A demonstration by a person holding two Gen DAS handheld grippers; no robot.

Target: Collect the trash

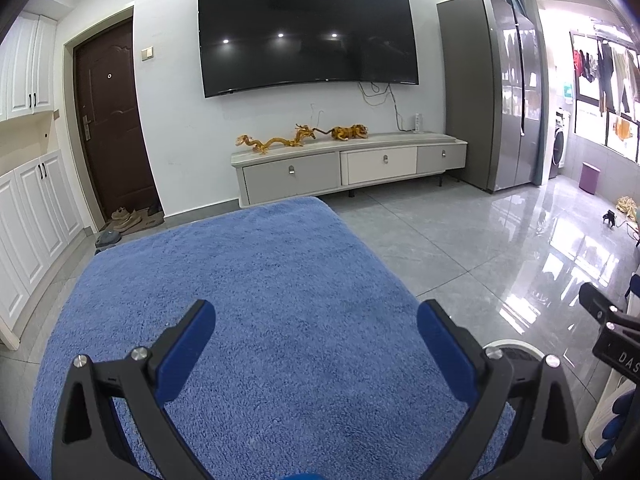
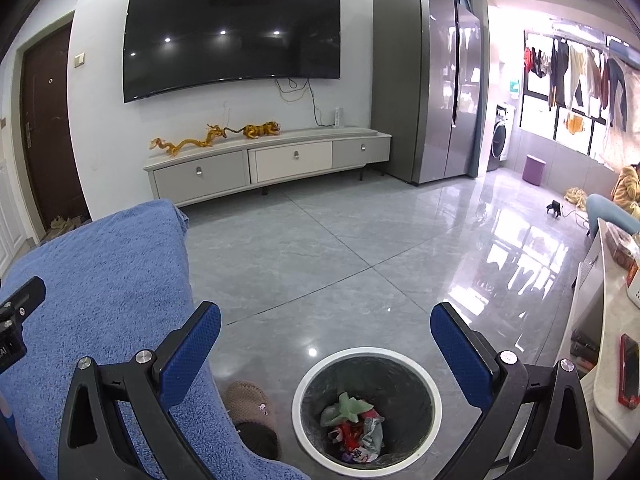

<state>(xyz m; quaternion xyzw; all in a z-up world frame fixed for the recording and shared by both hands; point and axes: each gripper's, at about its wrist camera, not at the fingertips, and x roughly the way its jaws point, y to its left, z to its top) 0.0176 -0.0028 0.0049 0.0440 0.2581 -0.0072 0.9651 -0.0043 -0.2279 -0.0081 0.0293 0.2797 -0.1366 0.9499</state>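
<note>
A round bin (image 2: 366, 358) with a white rim and dark liner stands on the grey floor, right under my right gripper (image 2: 325, 326). Crumpled trash (image 2: 354, 426), green, red and white wrappers, lies at its bottom. My right gripper is open and empty above the bin. My left gripper (image 1: 316, 322) is open and empty over a blue fluffy towel (image 1: 256, 280) that covers a surface. The bin's rim (image 1: 510, 345) shows just behind the left gripper's right finger. No loose trash shows on the towel.
A slipper (image 2: 250, 402) lies on the floor between the towel (image 2: 100, 280) and the bin. A white counter (image 2: 612, 364) with a red phone (image 2: 629, 372) is at the right. A TV cabinet (image 2: 264, 164), fridge (image 2: 432, 80) and shiny tiled floor lie ahead.
</note>
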